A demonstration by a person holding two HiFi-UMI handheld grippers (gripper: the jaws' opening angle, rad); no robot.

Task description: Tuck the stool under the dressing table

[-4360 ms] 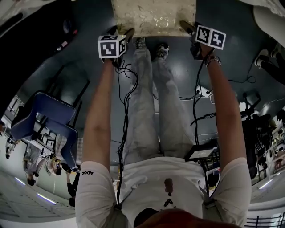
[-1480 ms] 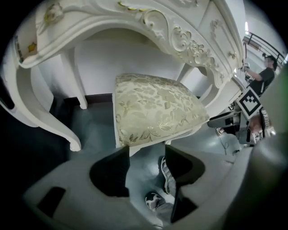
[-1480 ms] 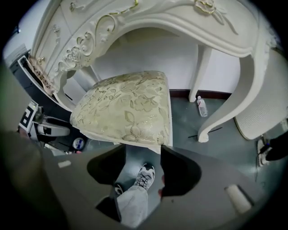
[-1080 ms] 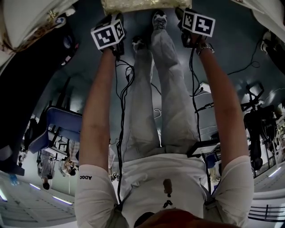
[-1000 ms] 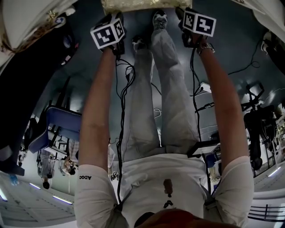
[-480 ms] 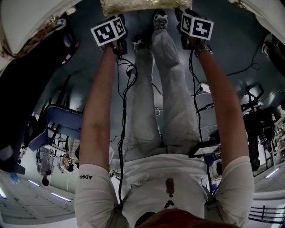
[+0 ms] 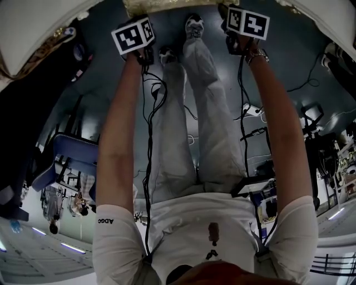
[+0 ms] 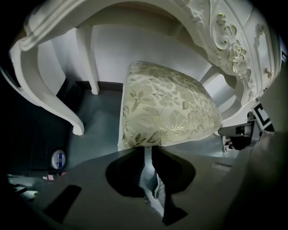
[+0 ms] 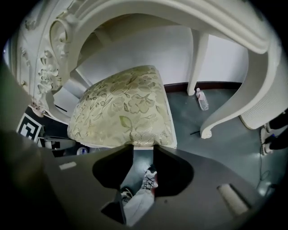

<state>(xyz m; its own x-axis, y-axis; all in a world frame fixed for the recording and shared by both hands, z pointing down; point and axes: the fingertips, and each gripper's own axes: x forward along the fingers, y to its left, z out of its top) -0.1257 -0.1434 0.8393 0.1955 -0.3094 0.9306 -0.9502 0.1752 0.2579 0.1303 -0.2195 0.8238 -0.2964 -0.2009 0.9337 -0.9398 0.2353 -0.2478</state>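
The stool, a white frame with a gold floral cushion [image 8: 166, 108] [image 9: 121, 108], stands under the white carved dressing table [image 8: 54, 94] [image 9: 243, 90]. In the head view only the cushion's near edge [image 7: 167, 4] shows at the top. My left gripper [image 8: 145, 150] is at the cushion's near left corner. Its jaws are closing to a narrow slit with nothing between them. My right gripper [image 9: 143, 146] is at the near right corner. Its jaws are closing too, with a wider gap, their tips at the stool's white rim. Both marker cubes [image 7: 132, 34] [image 7: 247, 22] flank the person's shoes.
The table's curved legs [image 8: 76, 128] [image 9: 211, 130] stand on both sides of the stool. A plastic bottle [image 9: 202, 99] lies by the right leg and a round disc [image 8: 58, 158] by the left. Cables [image 7: 245, 111] trail on the grey floor. A blue chair [image 7: 72, 161] is behind left.
The stool has slid farther up and nearly out of the head view. Both grippers and the person's feet followed it forward. More of the table top shows at the upper left.
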